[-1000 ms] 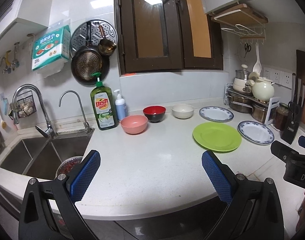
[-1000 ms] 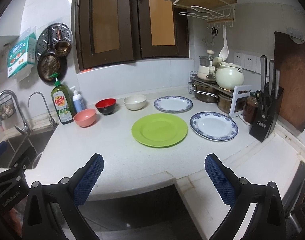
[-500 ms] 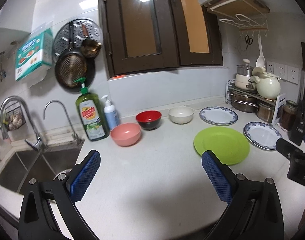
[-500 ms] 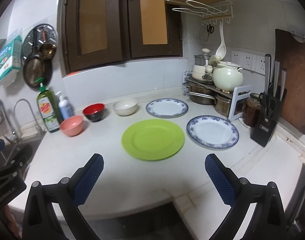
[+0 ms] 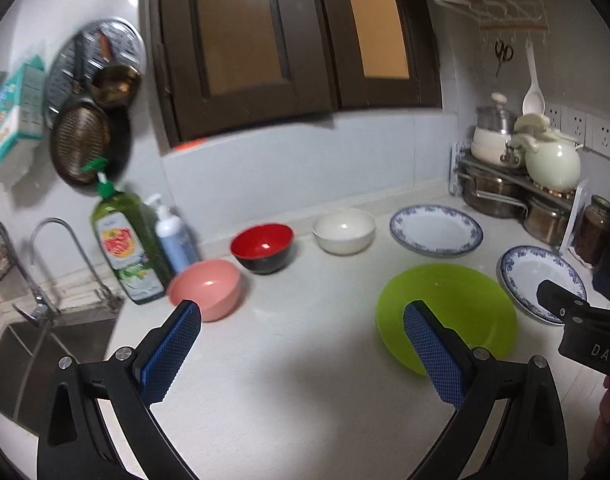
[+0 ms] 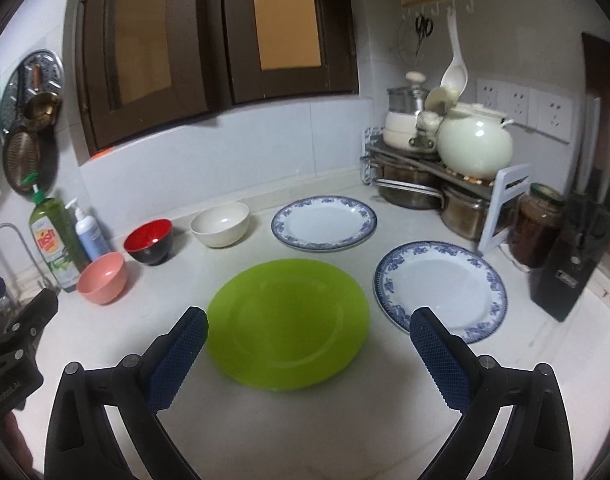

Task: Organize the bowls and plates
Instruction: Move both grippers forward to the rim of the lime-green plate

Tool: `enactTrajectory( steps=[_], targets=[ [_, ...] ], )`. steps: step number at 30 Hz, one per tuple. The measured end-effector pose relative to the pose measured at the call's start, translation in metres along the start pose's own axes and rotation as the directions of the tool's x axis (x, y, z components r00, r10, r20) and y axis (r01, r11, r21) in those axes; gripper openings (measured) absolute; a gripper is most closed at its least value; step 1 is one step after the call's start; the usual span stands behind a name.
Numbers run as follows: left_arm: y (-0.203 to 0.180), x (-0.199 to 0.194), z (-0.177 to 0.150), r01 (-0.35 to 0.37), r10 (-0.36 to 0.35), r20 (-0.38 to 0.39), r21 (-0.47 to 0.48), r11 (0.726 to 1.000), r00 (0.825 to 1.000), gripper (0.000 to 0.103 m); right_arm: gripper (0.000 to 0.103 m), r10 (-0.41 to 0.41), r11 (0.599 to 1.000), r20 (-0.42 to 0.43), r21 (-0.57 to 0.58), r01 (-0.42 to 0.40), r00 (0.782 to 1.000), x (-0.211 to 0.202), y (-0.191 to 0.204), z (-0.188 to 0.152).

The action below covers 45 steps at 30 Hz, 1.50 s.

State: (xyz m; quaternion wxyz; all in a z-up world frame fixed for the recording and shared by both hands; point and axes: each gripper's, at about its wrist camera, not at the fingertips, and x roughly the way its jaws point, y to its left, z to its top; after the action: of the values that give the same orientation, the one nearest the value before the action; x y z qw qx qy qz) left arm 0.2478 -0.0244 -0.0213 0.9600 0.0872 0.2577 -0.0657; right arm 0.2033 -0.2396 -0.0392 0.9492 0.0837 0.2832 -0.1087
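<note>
Both grippers wide apart, holding nothing, above white speckled counter (image 6: 305, 420).
Glossy green plate (image 6: 287, 322) btwn right gripper (image 6: 309, 354) fingers; left gripper (image 5: 301, 348) nr round pink bowl (image 5: 205, 288), soap bottle (image 5: 125, 246) behind.

Countertop: a white stone countertop (image 6: 305, 420) is running along the wall and turning the corner at the right.
Wall: pale glossy tiles (image 5: 305, 168) are catching a ceiling light's reflection.
Window: a dark wooden window frame (image 6: 217, 40) is sitting above the backsplash, its panes glowing orange.
Sink: a steel sink (image 5: 45, 356) is lying at the left under two curved faucets (image 5: 61, 240).
Sockets: white wall sockets (image 6: 521, 106) are lining the right wall.
</note>
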Motion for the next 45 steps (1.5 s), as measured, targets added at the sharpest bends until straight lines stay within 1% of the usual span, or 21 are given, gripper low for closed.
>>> enactTrajectory(
  steps=[2, 5, 8, 10, 14, 17, 18, 22, 25, 26, 28, 29, 30, 34, 37, 39, 45],
  targets=[
    [-0.002, 0.017, 0.003, 0.031, -0.031, -0.028, 0.004, 1.0, 0.999, 0.103, 0.102, -0.002, 1.0, -0.03, 0.016, 0.003, 1.0, 0.015, -0.002, 0.003],
    [-0.004, 0.035, 0.007, 0.068, -0.067, -0.034, 0.004, 0.998, 0.997, 0.103, 0.102, -0.018, 0.999, -0.062, 0.031, 0.02, 0.998, 0.035, -0.003, 0.005],
    [-0.012, 0.057, 0.012, 0.098, -0.095, -0.062, 0.039, 0.994, 0.994, 0.103, 0.102, -0.059, 0.996, -0.093, 0.068, 0.066, 0.994, 0.049, -0.008, 0.003],
    [-0.019, 0.07, 0.013, 0.11, -0.106, -0.075, 0.055, 0.992, 0.992, 0.103, 0.102, -0.074, 0.993, -0.114, 0.085, 0.084, 0.991, 0.058, -0.012, 0.003],
    [-0.032, 0.103, 0.01, 0.143, -0.132, -0.128, 0.08, 0.986, 0.983, 0.101, 0.101, -0.107, 0.985, -0.162, 0.119, 0.127, 0.981, 0.082, -0.023, -0.002],
    [-0.043, 0.129, 0.006, 0.171, -0.152, -0.184, 0.091, 0.981, 0.971, 0.096, 0.099, -0.12, 0.982, -0.199, 0.121, 0.146, 0.973, 0.099, -0.028, -0.006],
    [-0.048, 0.14, 0.003, 0.185, -0.16, -0.21, 0.102, 0.978, 0.964, 0.093, 0.096, -0.121, 0.981, -0.214, 0.124, 0.15, 0.969, 0.106, -0.03, -0.007],
    [-0.061, 0.165, -0.005, 0.225, -0.185, -0.264, 0.132, 0.965, 0.947, 0.087, 0.092, -0.127, 0.976, -0.256, 0.142, 0.167, 0.958, 0.13, -0.038, -0.012],
    [-0.069, 0.181, -0.007, 0.255, -0.206, -0.296, 0.14, 0.957, 0.933, 0.084, 0.089, -0.122, 0.974, -0.291, 0.147, 0.17, 0.949, 0.145, -0.041, -0.015],
    [-0.071, 0.185, -0.007, 0.264, -0.213, -0.303, 0.14, 0.954, 0.929, 0.082, 0.087, -0.119, 0.974, -0.3, 0.151, 0.17, 0.946, 0.15, -0.042, -0.016],
    [-0.075, 0.194, -0.009, 0.288, -0.234, -0.322, 0.131, 0.949, 0.917, 0.08, 0.083, -0.117, 0.973, -0.315, 0.151, 0.172, 0.942, 0.157, -0.043, -0.016],
    [-0.076, 0.197, -0.01, 0.292, -0.237, -0.327, 0.13, 0.947, 0.915, 0.08, 0.083, -0.119, 0.973, -0.321, 0.151, 0.175, 0.94, 0.16, -0.045, -0.016],
    [-0.079, 0.201, -0.011, 0.297, -0.24, -0.337, 0.132, 0.946, 0.911, 0.077, 0.082, -0.118, 0.973, -0.327, 0.152, 0.176, 0.938, 0.163, -0.046, -0.016],
    [-0.084, 0.211, -0.015, 0.318, -0.254, -0.366, 0.125, 0.94, 0.895, 0.072, 0.075, -0.114, 0.972, -0.353, 0.154, 0.177, 0.929, 0.174, -0.049, -0.017],
    [-0.087, 0.214, -0.017, 0.331, -0.266, -0.378, 0.119, 0.936, 0.887, 0.068, 0.069, -0.105, 0.971, -0.37, 0.16, 0.175, 0.923, 0.179, -0.051, -0.018],
    [-0.088, 0.217, -0.017, 0.337, -0.272, -0.381, 0.115, 0.935, 0.884, 0.067, 0.068, -0.097, 0.972, -0.375, 0.166, 0.169, 0.922, 0.181, -0.052, -0.018],
    [-0.093, 0.225, -0.018, 0.347, -0.279, -0.398, 0.109, 0.932, 0.874, 0.057, 0.061, -0.096, 0.973, -0.387, 0.156, 0.168, 0.917, 0.187, -0.053, -0.018]
  ],
)
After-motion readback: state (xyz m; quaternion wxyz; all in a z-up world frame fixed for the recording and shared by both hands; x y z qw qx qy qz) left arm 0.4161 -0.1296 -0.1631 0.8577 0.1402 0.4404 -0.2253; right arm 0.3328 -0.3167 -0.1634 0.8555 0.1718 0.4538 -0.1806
